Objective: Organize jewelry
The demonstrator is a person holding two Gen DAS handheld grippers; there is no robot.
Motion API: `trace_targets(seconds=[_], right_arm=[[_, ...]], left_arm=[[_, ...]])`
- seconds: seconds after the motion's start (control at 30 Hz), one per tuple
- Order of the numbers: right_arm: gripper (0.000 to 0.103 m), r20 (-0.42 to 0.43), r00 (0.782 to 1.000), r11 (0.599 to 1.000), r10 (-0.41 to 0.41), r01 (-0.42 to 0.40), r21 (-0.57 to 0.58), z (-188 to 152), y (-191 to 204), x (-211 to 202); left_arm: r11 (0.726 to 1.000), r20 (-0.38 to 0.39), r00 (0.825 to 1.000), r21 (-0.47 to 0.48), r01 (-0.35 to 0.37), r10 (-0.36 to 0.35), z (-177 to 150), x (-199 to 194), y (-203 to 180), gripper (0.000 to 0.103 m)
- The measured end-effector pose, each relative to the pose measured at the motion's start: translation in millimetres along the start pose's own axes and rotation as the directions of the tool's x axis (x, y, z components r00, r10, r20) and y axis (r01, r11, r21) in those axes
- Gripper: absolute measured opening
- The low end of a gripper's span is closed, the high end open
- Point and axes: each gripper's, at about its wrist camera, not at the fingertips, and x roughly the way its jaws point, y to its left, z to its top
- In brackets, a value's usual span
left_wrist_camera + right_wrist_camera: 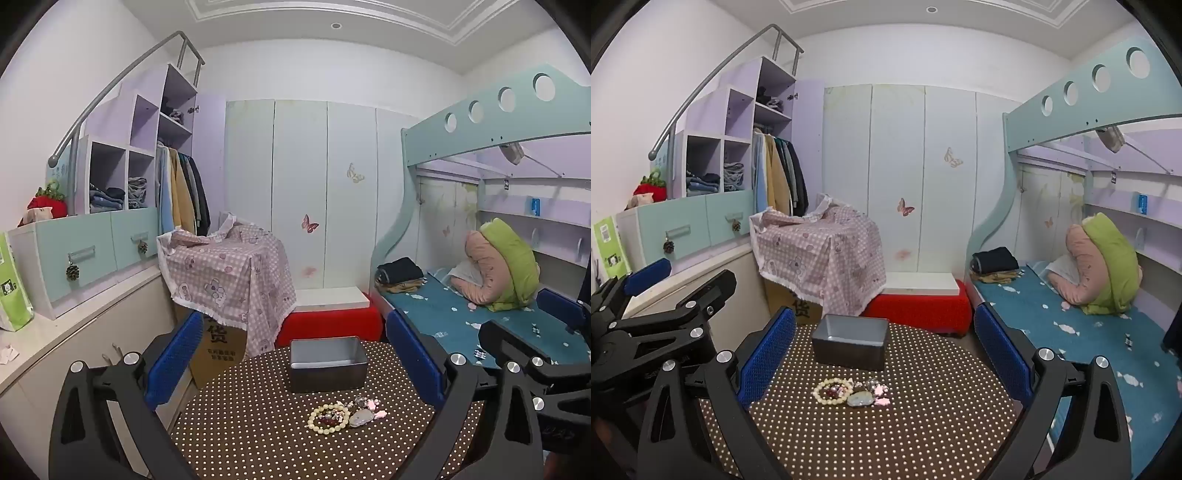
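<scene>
From the left wrist, the left gripper (pixel 295 362) hangs above the near edge of the polka-dot table (pixel 258 443) with its blue pads spread wide and nothing between them, framing the grey box (pixel 328 363) at the far edge and the jewelry pile (pixel 345 413) in front of it, cream bead bracelet (pixel 328 416) leftmost, as if lining up a first pick. From the right wrist, the right gripper (pixel 884 350) is equally wide and empty, the pile near the box, probably for short transfers, none begun.
</scene>
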Motion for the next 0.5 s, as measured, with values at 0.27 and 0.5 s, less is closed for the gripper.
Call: trace_targets(seconds=[0.27, 0.5], right_arm=[[0.094, 0.007, 1.000, 1.000, 0.002, -0.002, -0.004, 0.8, 2.8, -1.8], [0.094, -0.001, 1.000, 1.000, 0.006, -0.006, 0.012, 2.0, -0.5, -0.3]], left_arm=[[1.000, -0.007, 1.000, 0.012, -0.003, 0.004, -0.2, 0.5, -1.1, 0.096], [1.000, -0.006, 1.000, 0.015, -0.005, 0.005, -0.7, 0.4, -2.6, 0.096]])
